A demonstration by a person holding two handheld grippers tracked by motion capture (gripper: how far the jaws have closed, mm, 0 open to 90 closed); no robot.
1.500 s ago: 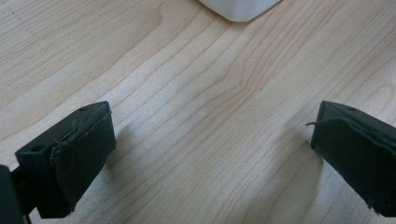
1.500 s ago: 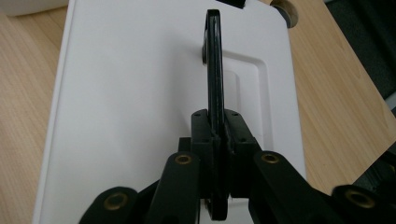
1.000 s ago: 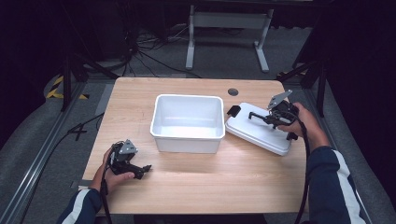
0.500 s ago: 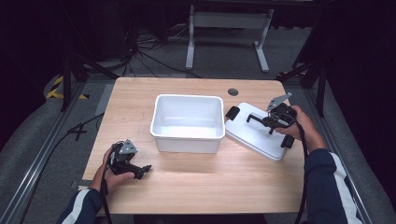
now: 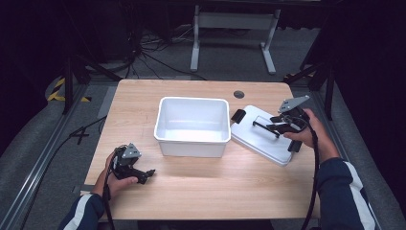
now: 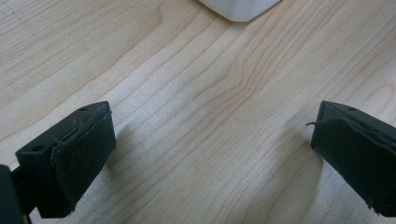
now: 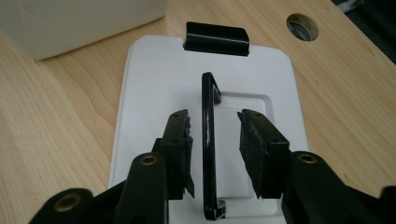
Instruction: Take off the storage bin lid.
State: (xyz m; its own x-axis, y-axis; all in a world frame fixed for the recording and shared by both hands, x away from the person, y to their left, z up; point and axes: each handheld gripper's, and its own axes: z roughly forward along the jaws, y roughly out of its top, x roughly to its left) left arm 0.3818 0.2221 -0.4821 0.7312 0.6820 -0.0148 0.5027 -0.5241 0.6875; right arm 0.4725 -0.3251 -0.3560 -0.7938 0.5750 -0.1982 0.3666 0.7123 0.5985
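Black rubber pads on the right gripper (image 7: 215, 149) stand either side of the lid's thin black handle (image 7: 208, 140), and we see a sliver of gap on each side, so the jaws are part-spread around the handle and not yet pinching it. The handle stands up on edge from a shallow recessed panel in the middle of the white lid (image 7: 154, 84). Beyond the handle, at the lid's far edge, we spot a black clip (image 7: 216, 38).

From the high view, the right gripper (image 5: 277, 125) sits over the lid (image 5: 253, 139), held by the right hand (image 5: 306, 132). The lid lies flat on the wooden table (image 5: 215, 182), just beside the white bin (image 5: 191, 125) on its right side, with the near corner of the lid angled away from the bin. A round hole (image 5: 238, 94) in the tabletop lies behind the bin's right rear corner.

Over to the left gripper (image 6: 212, 140): its jaws are spread wide over bare wood, holding nothing, with a corner of the bin (image 6: 238, 9) just ahead. In the high view that gripper (image 5: 139, 173) rests well in front of the bin, off its left corner, in the left hand (image 5: 117, 179)
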